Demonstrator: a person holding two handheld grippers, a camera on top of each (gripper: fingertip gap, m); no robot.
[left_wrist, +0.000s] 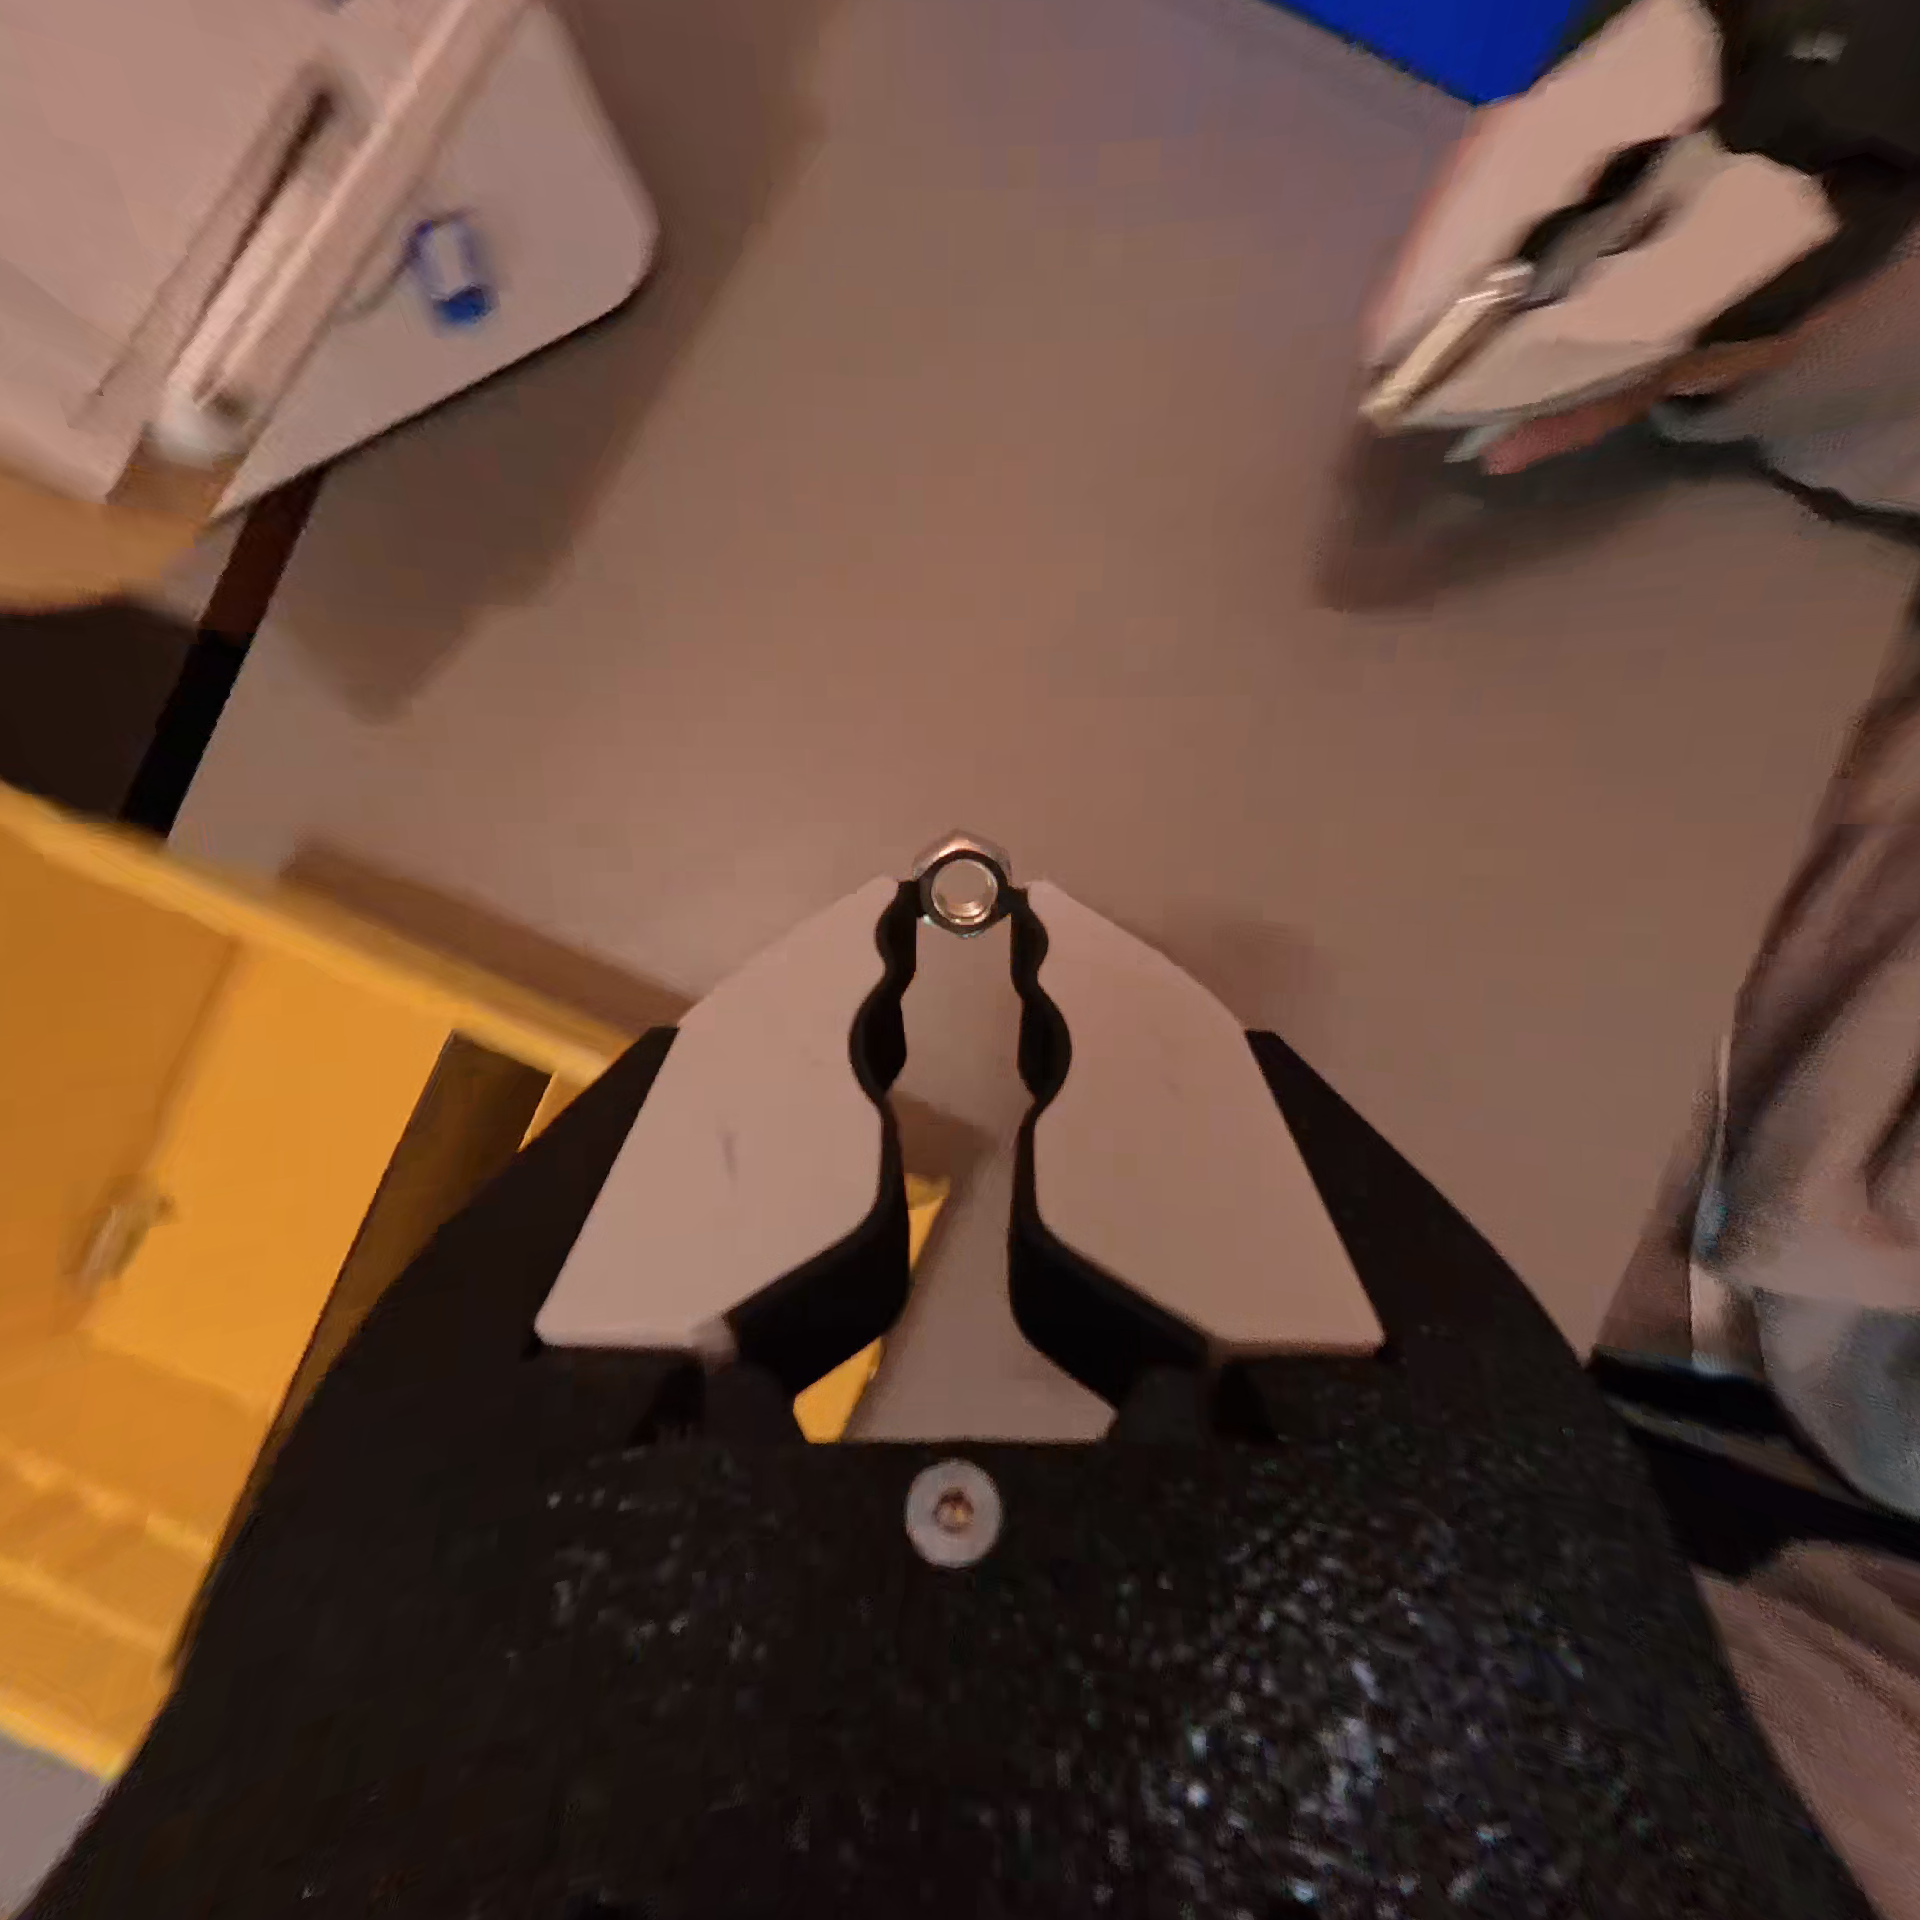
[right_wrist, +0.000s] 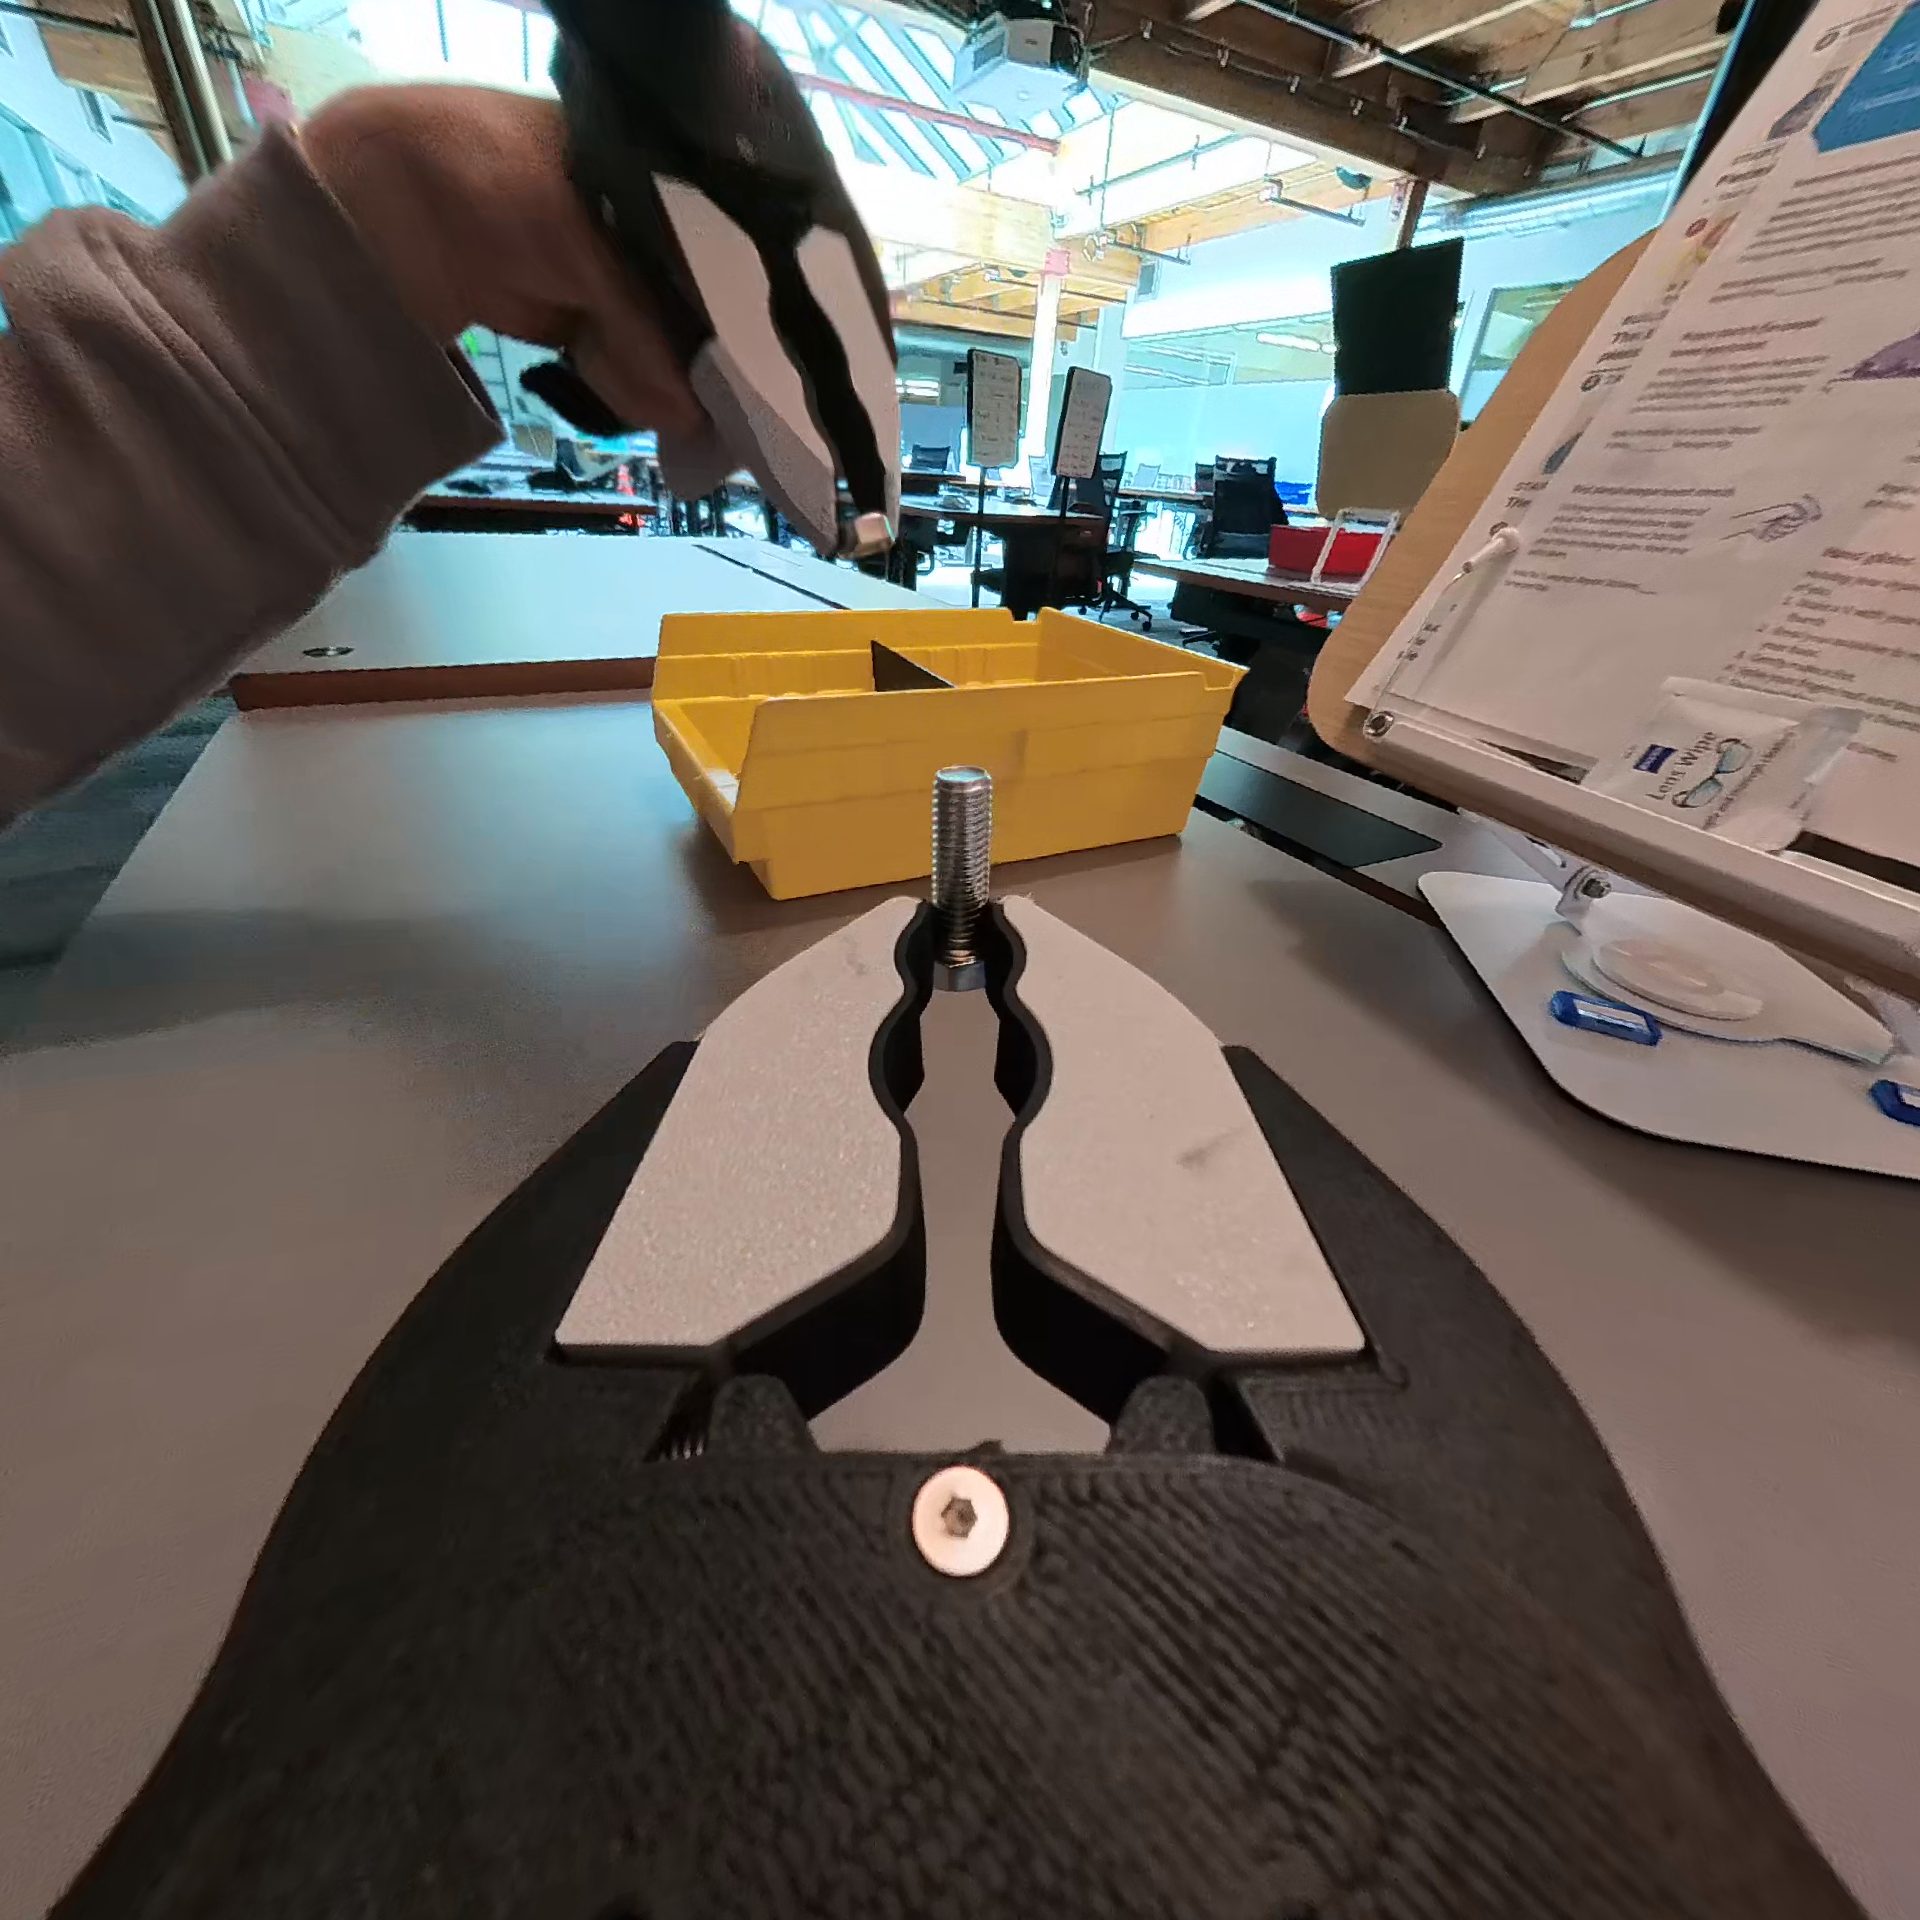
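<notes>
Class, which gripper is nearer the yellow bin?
Left. The left gripper, pinching a nut, hangs just above the bin; the right gripper, holding a bolt, sits further back.

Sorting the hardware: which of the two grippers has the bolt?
The right gripper grips the threaded bolt upright; the left gripper grips only a nut.

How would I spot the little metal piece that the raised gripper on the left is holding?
Start at the yellow bin on the grey table. Above it the left gripper points down, pinching a small silver nut at its tips. Unlike the threaded bolt in the right gripper, it is a short six-sided ring.
</notes>
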